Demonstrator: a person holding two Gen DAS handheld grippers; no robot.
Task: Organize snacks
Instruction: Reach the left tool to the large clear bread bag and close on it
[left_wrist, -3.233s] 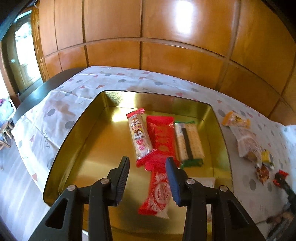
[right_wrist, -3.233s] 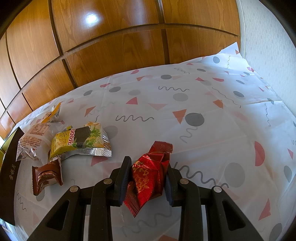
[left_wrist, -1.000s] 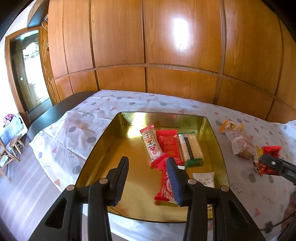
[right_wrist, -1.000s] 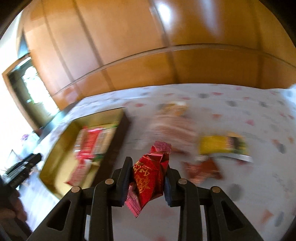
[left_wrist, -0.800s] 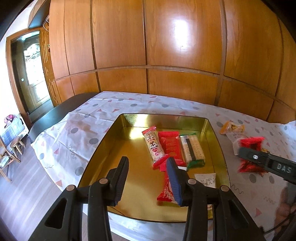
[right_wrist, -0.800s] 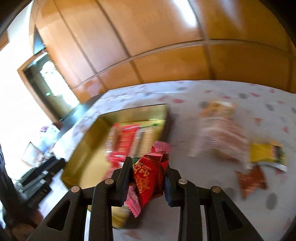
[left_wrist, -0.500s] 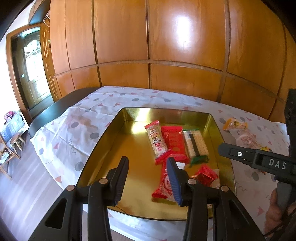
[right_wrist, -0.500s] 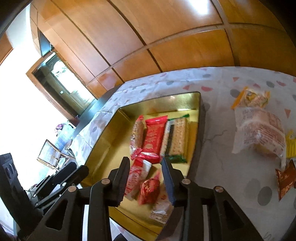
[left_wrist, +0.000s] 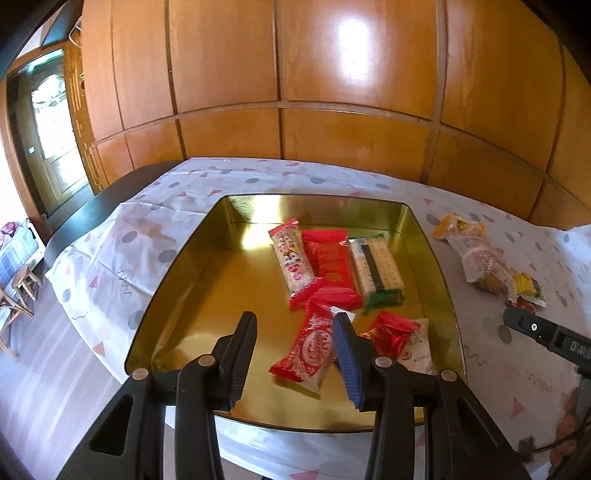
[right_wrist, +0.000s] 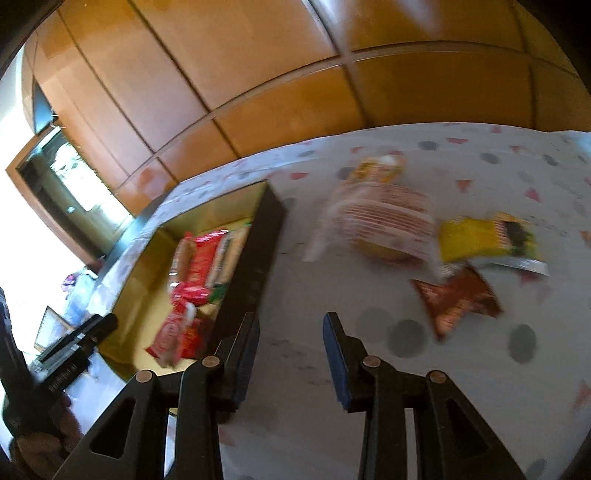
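A gold tray (left_wrist: 207, 273) holds several snack packets: a cartoon biscuit bar (left_wrist: 291, 264), a red packet (left_wrist: 328, 254), a cracker pack (left_wrist: 376, 267), a red wafer bar (left_wrist: 308, 349) and a small red foil packet (left_wrist: 389, 334) at its near right. My left gripper (left_wrist: 295, 336) is open and empty above the tray's near edge. My right gripper (right_wrist: 290, 336) is open and empty over the tablecloth right of the tray (right_wrist: 258, 251); it also shows in the left wrist view (left_wrist: 546, 332). Loose snacks lie ahead of it: a brown packet (right_wrist: 458, 297), a yellow packet (right_wrist: 487, 238), a clear bag (right_wrist: 380, 221).
A patterned tablecloth (left_wrist: 122, 251) covers the table against a wood-panelled wall (left_wrist: 332, 74). An orange packet (left_wrist: 458, 229) lies at the back right. The table's left edge drops to the floor, with a doorway (left_wrist: 48, 136) beyond.
My right gripper carried the small red foil packet over the tray, let it go there, and has swung back right over the tablecloth. My left gripper stays open above the tray.
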